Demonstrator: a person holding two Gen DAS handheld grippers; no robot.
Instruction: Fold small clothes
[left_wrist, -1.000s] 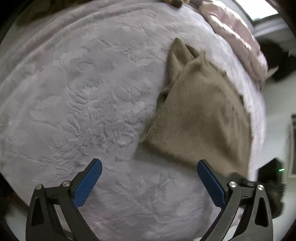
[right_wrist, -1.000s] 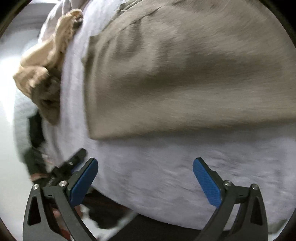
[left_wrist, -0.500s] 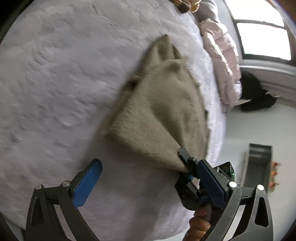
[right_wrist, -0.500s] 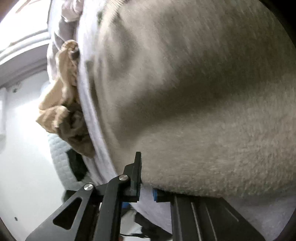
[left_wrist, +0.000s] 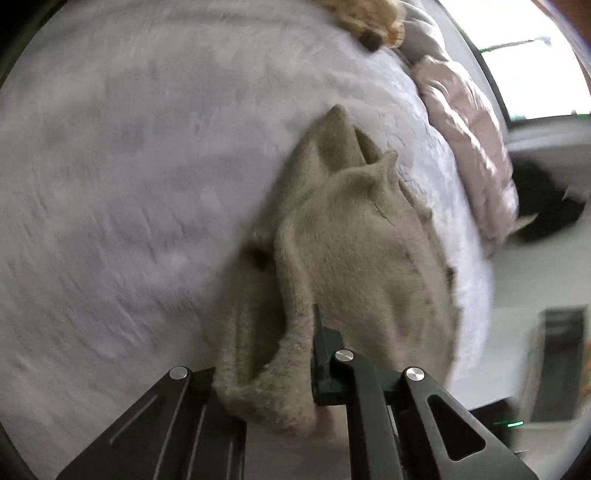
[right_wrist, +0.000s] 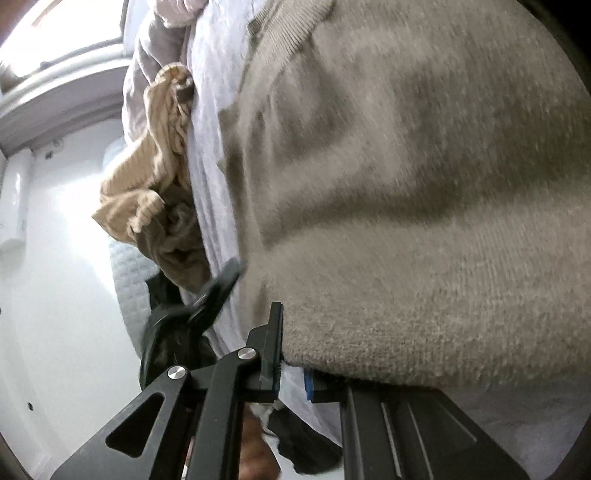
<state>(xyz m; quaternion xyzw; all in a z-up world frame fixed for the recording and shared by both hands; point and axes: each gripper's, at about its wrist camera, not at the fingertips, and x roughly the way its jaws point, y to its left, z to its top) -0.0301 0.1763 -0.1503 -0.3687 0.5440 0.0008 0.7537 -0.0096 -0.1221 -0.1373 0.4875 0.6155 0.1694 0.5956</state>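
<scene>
A taupe knit sweater lies on the pale grey bedspread. My left gripper is shut on the sweater's near edge, which bunches between the jaws. In the right wrist view the sweater fills most of the frame. My right gripper is shut on its lower hem corner at the bed's edge. The left gripper's body shows blurred just beyond it.
A pink padded jacket lies at the bed's far right edge. A tan ribbed garment is heaped at the far corner, also in the left wrist view. White floor and wall lie beyond the bed. A dark box stands on the floor.
Both grippers went from open to shut: the right closed on the sweater's hem half a second ago, the left has closed on its edge since. The sweater's near edge has bunched up.
</scene>
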